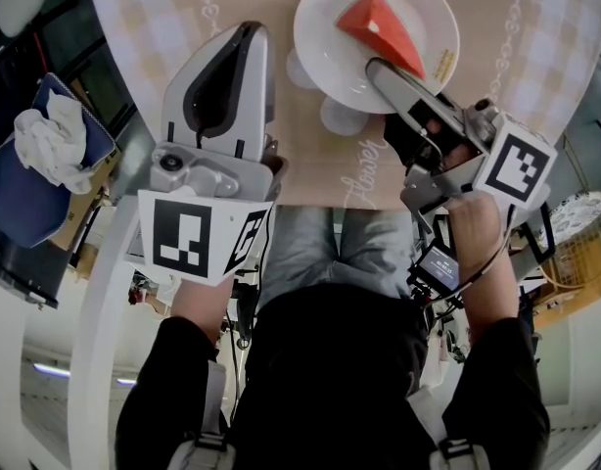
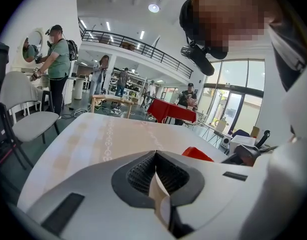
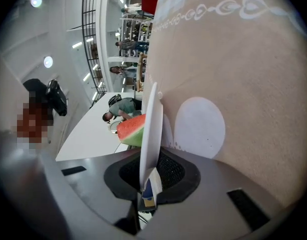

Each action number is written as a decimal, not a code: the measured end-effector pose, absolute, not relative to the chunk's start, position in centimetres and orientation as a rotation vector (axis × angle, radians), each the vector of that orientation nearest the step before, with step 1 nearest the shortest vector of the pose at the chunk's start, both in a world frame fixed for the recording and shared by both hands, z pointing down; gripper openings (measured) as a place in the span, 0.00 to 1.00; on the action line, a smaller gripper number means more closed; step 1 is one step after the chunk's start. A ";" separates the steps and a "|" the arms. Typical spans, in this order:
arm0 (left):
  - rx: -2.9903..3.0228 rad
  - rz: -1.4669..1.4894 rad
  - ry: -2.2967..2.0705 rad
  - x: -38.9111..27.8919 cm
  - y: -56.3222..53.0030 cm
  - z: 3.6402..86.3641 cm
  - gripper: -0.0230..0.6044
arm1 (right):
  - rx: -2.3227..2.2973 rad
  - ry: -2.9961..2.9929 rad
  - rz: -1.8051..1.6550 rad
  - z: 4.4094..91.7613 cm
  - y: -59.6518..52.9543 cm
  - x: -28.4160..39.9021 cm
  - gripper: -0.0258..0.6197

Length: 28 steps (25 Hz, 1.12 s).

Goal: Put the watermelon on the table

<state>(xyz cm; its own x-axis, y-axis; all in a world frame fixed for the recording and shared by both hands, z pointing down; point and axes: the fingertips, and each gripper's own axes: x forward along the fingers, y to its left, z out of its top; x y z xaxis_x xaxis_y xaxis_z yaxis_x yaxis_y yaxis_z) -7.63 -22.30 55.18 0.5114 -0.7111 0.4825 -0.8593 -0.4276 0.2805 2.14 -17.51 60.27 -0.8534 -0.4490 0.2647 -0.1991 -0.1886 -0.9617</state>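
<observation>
Your right gripper [image 1: 379, 67] is clamped on the near rim of the white plate [image 1: 325, 52], and the watermelon [image 1: 382, 29] wedge lies on that plate in the upper middle of the head view, over the beige table [image 1: 310, 155]; whether the plate touches the tabletop you cannot tell. Your left gripper [image 1: 244, 29] sits at centre left, beside the plate, its jaws together with nothing between them.

Printed in pale cursive on the bench cloth [image 1: 310, 164]: "Flower". Only square black-and-white markers on the left cube [image 1: 188, 235] and right cube [image 1: 521, 169], no letters. Nothing else legible.
</observation>
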 end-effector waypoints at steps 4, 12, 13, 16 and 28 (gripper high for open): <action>2.263 0.400 -1.279 -7.3 -22.1 54.8 0.05 | -0.807 1.866 -2.190 60.3 -17.5 2.3 0.09; 2.271 0.412 -1.274 -7.4 -22.2 54.2 0.05 | -0.878 1.870 -2.278 60.7 -17.1 2.5 0.12; 2.273 0.412 -1.273 -7.4 -22.3 54.1 0.05 | -0.879 1.882 -2.280 60.6 -17.2 2.5 0.12; 2.276 0.412 -1.269 -7.3 -22.3 54.1 0.05 | -0.872 1.932 -2.285 60.5 -17.0 2.2 0.18; 2.296 0.439 -1.242 -7.3 -21.7 54.4 0.05 | -0.951 2.057 -2.261 60.6 -16.1 3.1 0.25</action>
<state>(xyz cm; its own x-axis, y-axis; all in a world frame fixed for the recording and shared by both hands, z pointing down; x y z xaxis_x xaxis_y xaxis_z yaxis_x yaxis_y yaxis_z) -7.33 -21.75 54.40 0.5345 -0.6861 0.4934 -0.8438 -0.4663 0.2657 3.06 -16.12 60.60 -0.8218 -0.3394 0.4577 -0.4238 -0.1729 -0.8891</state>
